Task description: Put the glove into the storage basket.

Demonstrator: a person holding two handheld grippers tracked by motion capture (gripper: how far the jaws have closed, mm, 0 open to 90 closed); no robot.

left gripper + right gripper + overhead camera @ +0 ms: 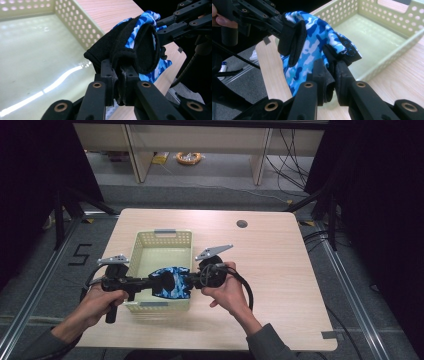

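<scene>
Both grippers (120, 75) (331, 75) clamp blue camouflage glove (171, 282) above basket (162, 237).

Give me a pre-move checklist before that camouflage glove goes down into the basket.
1. Left gripper clamped on the glove: ok.
2. Right gripper clamped on the glove's other edge: ok.
3. Glove lifted off the table: ok.
4. Glove over the basket, at its near wall: ok.
5. Basket floor free for the glove: ok.
6. Cables clear of the basket: cannot tell.
</scene>
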